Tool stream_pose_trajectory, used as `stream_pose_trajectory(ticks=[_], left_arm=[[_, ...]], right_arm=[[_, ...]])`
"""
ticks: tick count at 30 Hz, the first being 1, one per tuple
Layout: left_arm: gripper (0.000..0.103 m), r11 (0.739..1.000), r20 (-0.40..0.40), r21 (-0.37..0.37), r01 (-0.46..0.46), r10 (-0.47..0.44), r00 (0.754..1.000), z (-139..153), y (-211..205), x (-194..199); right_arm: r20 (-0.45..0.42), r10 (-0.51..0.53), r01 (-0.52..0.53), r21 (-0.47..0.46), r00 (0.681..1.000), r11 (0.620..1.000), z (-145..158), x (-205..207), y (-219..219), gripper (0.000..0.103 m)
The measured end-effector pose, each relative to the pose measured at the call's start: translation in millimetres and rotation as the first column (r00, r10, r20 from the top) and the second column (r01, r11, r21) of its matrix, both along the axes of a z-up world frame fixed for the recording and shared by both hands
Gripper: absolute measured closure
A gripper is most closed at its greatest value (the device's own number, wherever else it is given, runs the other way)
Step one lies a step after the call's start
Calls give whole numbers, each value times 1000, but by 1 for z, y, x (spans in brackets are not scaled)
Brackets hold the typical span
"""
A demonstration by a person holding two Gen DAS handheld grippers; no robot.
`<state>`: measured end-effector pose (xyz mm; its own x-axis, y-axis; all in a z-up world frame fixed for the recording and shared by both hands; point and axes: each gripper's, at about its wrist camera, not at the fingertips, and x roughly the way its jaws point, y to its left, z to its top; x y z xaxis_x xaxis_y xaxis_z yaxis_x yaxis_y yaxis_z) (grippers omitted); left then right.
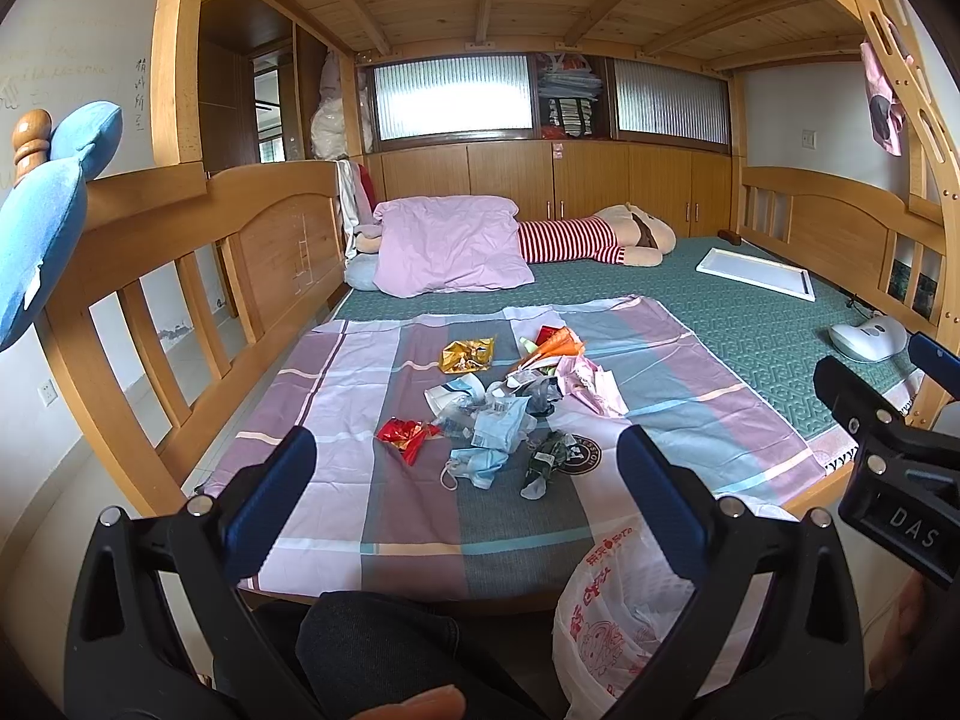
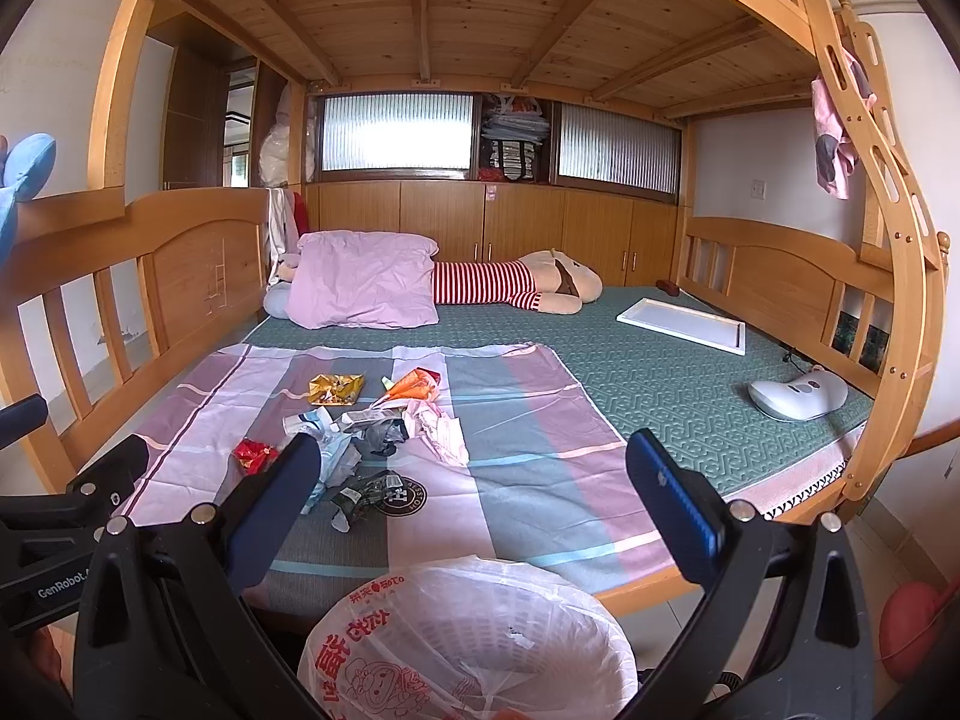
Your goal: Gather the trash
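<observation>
**Trash heap dead ahead of both tongs, bag just below them**

While both tongs are held back at the near edge of the bed, nothing is gripped: the left gripper [image 1: 465,498] is seen with its jaws spread wide and empty, and the right gripper [image 2: 474,501] likewise.

Beyond the fingertips, the checked sheet [image 1: 336,396] is spread flat, and on it the trash pile [image 1: 504,414] is scattered. From the left tongs the pile is found straight ahead, framed between the two fingers; from the right tongs it lies ahead and off to the left, partly hidden behind the left finger. The left hand is therefore judged the better lined up.

Below and nearest the tongs, the plastic bag [image 2: 468,636] is seen with its mouth open upward, under the right gripper and to the lower right of the left one.

Of the single pieces, the red wrapper [image 1: 405,437] lies nearest the left finger of the left tongs, the gold wrapper [image 1: 467,355] farther ahead, and the dark green wrapper [image 1: 549,459] close ahead near centre, its long axis running roughly away from the tongs.
</observation>
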<state>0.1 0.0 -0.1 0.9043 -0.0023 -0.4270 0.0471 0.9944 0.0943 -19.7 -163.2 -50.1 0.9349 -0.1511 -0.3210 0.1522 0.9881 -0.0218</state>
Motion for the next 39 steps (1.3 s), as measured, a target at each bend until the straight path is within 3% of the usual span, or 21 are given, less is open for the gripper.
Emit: stream_pose_trajectory(ticks=[39], left_arm=[[3, 1000, -6, -1, 1, -1, 1000, -11, -8, 2]], right_arm=[[-21, 1, -1, 16, 1000, 1000, -2, -1, -2, 3]])
